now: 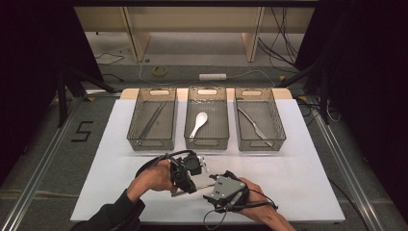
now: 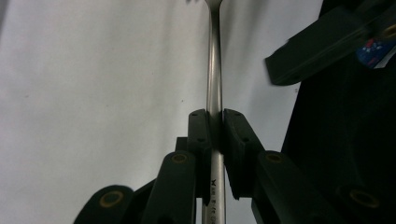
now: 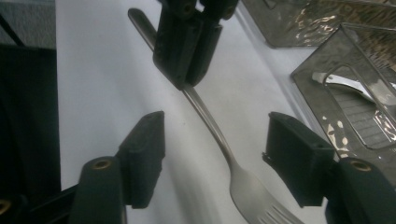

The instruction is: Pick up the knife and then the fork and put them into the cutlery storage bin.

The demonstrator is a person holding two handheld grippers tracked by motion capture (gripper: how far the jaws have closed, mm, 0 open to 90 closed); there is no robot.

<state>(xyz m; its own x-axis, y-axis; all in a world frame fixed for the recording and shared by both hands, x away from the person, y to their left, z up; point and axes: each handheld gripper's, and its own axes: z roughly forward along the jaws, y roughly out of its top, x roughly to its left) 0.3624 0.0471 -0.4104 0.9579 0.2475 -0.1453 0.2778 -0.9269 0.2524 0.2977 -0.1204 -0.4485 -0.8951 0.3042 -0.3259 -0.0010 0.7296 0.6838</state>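
Observation:
A steel fork is held by its handle above the white mat, with my left gripper shut on it. In the right gripper view the fork slants down from the left gripper, and its tines sit at the bottom edge. My right gripper is open, its two pads on either side of the fork's neck with a gap on both sides. From above, the left gripper and right gripper meet at the mat's front middle, with the fork between them.
Three clear bins stand in a row at the back of the white mat. The left bin holds long metal tongs, the middle bin a white spoon, and the right bin a knife.

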